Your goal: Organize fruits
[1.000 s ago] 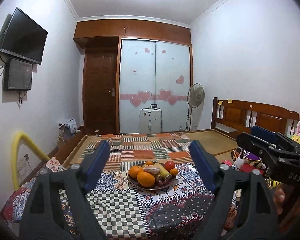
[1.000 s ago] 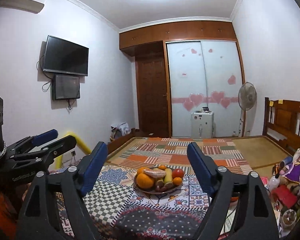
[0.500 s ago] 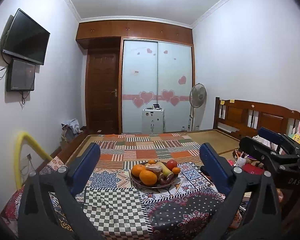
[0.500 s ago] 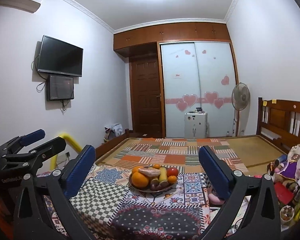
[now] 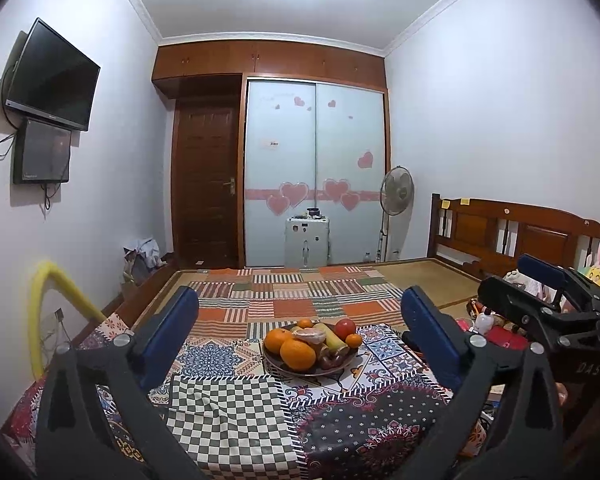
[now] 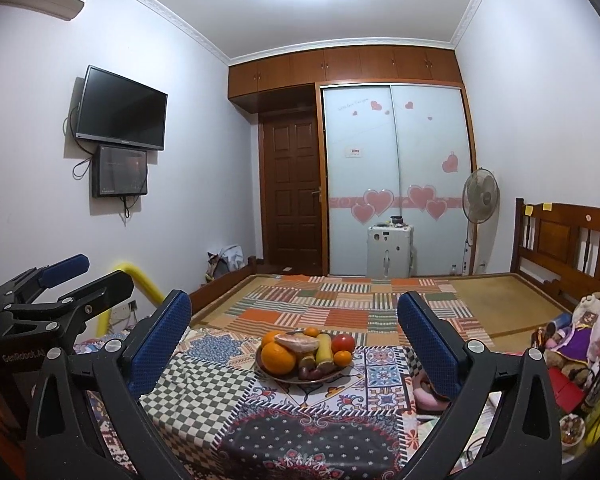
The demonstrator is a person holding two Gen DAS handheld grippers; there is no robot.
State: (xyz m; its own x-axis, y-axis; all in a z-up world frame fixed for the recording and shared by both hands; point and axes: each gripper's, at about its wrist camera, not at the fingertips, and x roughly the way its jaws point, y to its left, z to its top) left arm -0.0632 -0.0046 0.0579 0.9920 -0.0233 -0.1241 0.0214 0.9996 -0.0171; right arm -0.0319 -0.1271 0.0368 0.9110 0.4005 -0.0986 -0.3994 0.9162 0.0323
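Note:
A plate of fruit (image 5: 284, 368) sits on a patchwork tablecloth (image 5: 228, 408); it also shows in the right wrist view (image 6: 278, 376). It holds two big oranges (image 5: 298, 354), a peeled citrus (image 5: 310, 335), a banana (image 5: 332, 338), a red tomato (image 5: 345, 328) and small tangerines. My left gripper (image 5: 300, 326) is open and empty, well short of the plate. My right gripper (image 6: 294, 326) is open and empty, also short of the plate. Each gripper shows at the edge of the other's view.
A bed with a striped patchwork cover (image 5: 300, 292) lies beyond the table, with a wooden headboard (image 5: 512, 236) at right. Toys and clutter (image 6: 568, 344) sit at the table's right side. A yellow tube (image 5: 56, 292) stands at left. A fan (image 5: 396, 196) stands by the wardrobe.
Both grippers have opened wider. Both have drawn back and risen slightly, so the plate looks a little farther away and more of the tablecloth shows.

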